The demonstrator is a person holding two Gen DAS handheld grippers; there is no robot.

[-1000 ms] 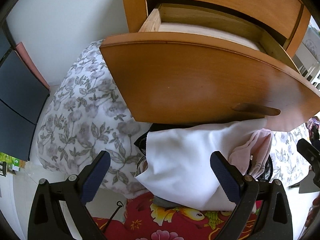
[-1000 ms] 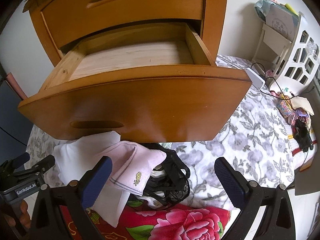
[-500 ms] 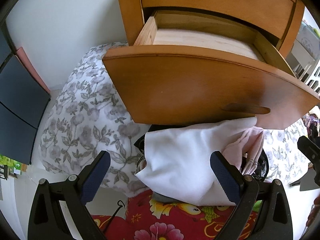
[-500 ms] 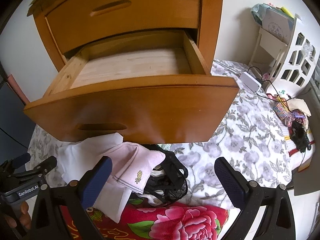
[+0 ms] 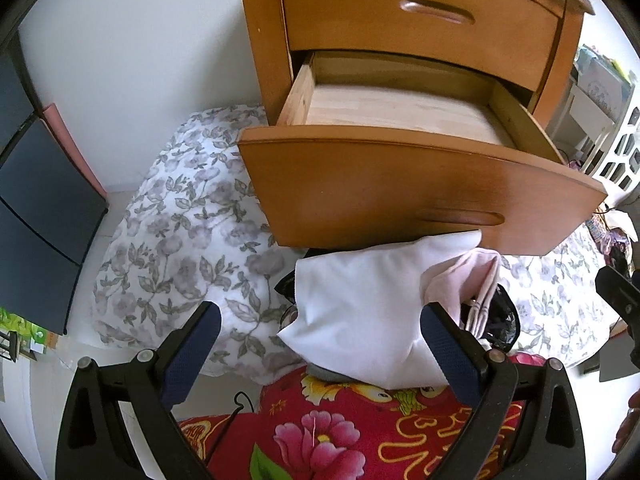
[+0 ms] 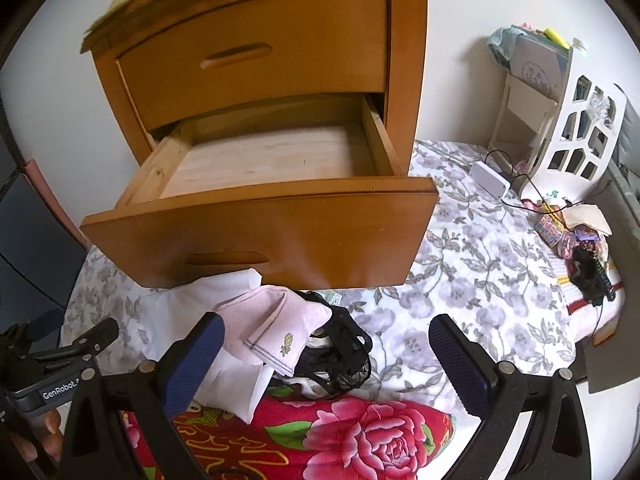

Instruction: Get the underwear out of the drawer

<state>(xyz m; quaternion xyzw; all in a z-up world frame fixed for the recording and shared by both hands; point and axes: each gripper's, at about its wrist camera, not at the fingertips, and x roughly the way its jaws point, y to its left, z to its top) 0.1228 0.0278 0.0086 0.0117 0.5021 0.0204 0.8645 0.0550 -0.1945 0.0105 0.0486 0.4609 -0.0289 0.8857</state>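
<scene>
The drawer (image 6: 260, 240) juts open and bare; below its front lies the underwear pile (image 6: 304, 344). Both the left gripper (image 5: 320, 348) and the right gripper (image 6: 326, 354) gape wide, empty. "GenRobot" is readable.

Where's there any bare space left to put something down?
The open drawer is bare inside. The floral bedspread is free between drawer and white shelf. The clothes pile crowds the spot below the drawer front.
</scene>
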